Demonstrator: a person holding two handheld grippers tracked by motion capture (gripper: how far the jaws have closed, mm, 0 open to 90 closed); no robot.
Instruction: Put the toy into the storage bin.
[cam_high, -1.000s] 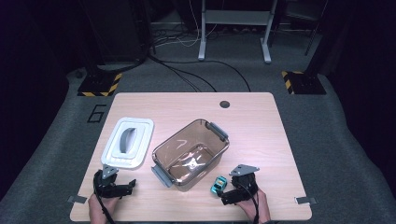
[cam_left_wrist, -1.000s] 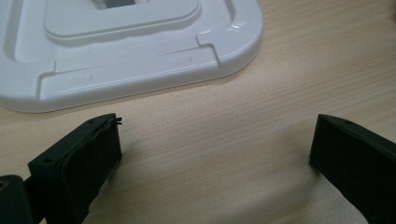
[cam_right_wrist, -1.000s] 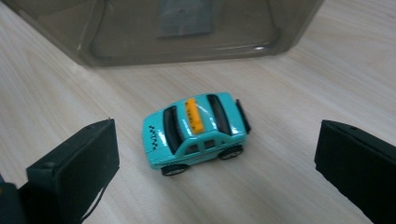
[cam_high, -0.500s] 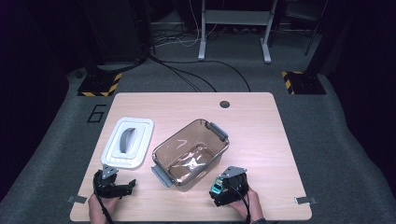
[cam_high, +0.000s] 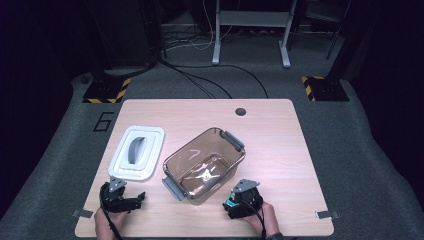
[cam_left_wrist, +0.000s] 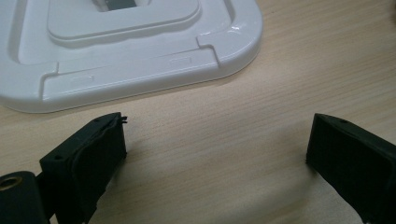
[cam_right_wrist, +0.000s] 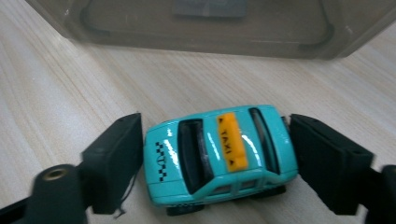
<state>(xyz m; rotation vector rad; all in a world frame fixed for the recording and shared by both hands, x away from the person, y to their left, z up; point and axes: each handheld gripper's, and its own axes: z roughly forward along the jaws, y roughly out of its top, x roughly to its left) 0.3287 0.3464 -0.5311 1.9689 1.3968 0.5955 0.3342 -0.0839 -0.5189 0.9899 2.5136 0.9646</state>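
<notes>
right gripper (cam_right_wrist: 215, 154) clamped on the taxi (cam_right_wrist: 219, 156)
its jaws just closed; the tub (cam_high: 205, 164) sits just ahead. left gripper (cam_left_wrist: 215, 149) gapes empty near the lid (cam_left_wrist: 126, 51).

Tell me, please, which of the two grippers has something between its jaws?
The right gripper: its jaws have just closed on the ends of a turquoise toy taxi. The left gripper stands open over bare table, beside the white lid.
</notes>
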